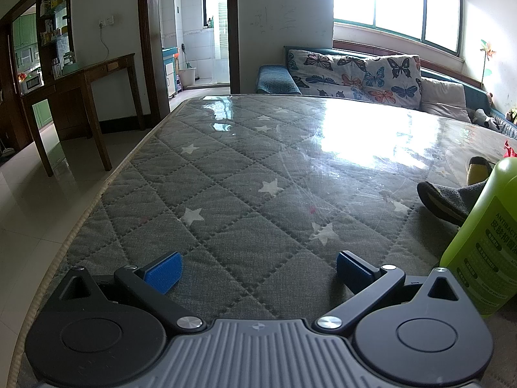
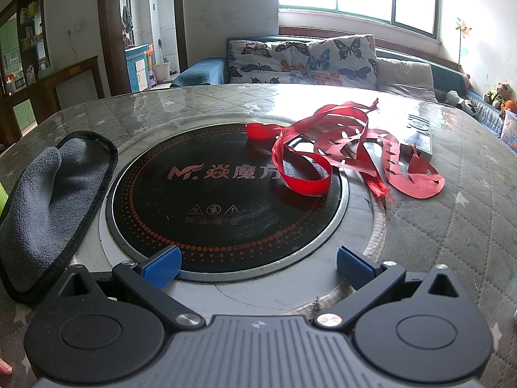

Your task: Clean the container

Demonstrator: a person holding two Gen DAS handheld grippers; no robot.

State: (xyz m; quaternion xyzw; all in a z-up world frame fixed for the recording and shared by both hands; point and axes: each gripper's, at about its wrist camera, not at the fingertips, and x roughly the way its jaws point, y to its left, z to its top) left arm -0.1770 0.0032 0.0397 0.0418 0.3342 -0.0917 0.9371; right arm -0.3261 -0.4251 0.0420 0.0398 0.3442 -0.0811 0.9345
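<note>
In the right wrist view a round black induction cooktop [image 2: 223, 200] with red dots and lettering is set in the table. Red ribbon and cut red paper strips [image 2: 342, 155] lie across its far right part. A grey cloth [image 2: 51, 200] lies left of it. My right gripper [image 2: 257, 266] is open and empty just in front of the cooktop's near rim. In the left wrist view my left gripper [image 1: 258, 273] is open and empty over the quilted table cover [image 1: 232, 174]. A green cleaner bottle [image 1: 481, 245] stands at its right, with the grey cloth [image 1: 452, 197] behind it.
A grey remote control [image 2: 420, 132] lies beyond the red strips. A sofa with a butterfly cover [image 2: 303, 61] stands behind the table. The table's left edge [image 1: 106, 181] drops to a tiled floor; a wooden side table [image 1: 90, 97] stands there.
</note>
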